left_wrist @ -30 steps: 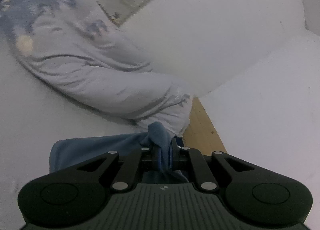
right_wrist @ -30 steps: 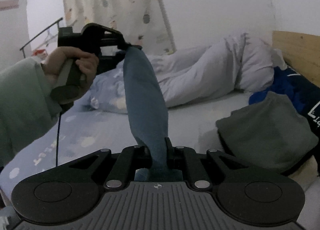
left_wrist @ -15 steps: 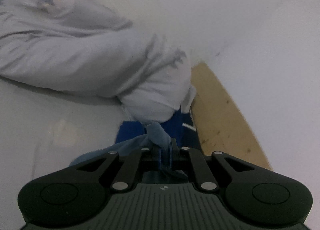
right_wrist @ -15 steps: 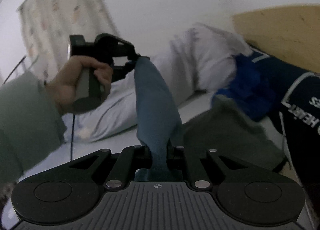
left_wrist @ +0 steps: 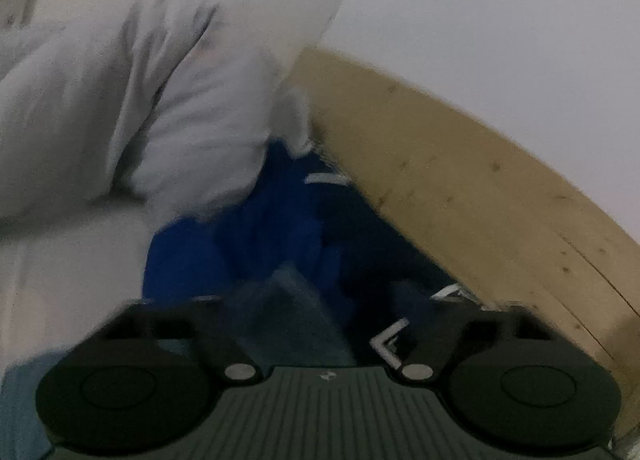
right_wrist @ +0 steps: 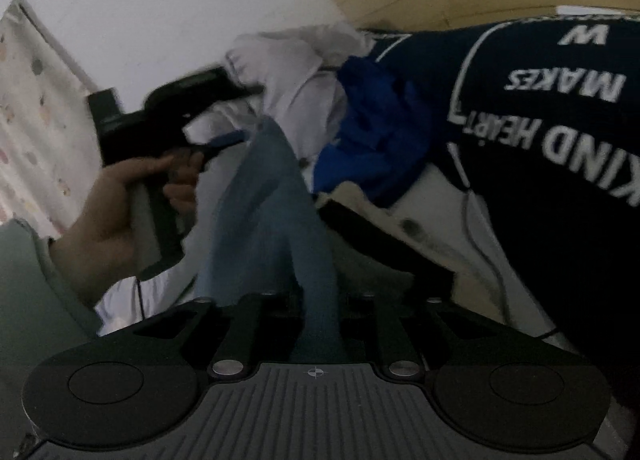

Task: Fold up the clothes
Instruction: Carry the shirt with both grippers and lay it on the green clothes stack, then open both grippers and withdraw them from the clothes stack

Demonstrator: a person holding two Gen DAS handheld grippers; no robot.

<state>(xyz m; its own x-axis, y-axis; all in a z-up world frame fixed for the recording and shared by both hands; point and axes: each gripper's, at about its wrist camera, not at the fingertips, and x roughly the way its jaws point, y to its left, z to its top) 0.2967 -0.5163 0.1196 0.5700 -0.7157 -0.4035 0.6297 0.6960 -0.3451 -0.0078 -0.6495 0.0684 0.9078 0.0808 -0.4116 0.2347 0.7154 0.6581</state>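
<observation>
The step in hand looks like laying the blue-grey garment [right_wrist: 272, 220] down to finish a fold, close in front of the wooden headboard [left_wrist: 460, 188].

The right gripper [right_wrist: 316, 300] is clenched on one end of the garment, which runs as a twisted band away from it toward the left gripper [left_wrist: 320, 316]. The left gripper's jaws stand wide apart. A blurred strip of the same cloth shows between them, and whether it touches either jaw cannot be told. The left hand [right_wrist: 120, 212] grips the handle with the tool pointed toward the headboard.

Just before the headboard lies a navy shirt [right_wrist: 560, 120] with white lettering. A bright blue garment [right_wrist: 376, 128] is bunched against it on the side away from the headboard, and a white duvet [left_wrist: 140, 120] is heaped beyond that, one end reaching the headboard.

To do this well, the loose end probably needs to settle flat before the right gripper lets go, or the band is likely to land as a rope and not a panel. Lowering the right end slowly, drawing it gently away from the headboard, should take out the twist. The landing spot should be a bare patch short of the navy shirt, so the cloth does not drape over the pile. The open left jaws can then press or smooth the free end, taking care not to snag the bright blue garment beside it.
</observation>
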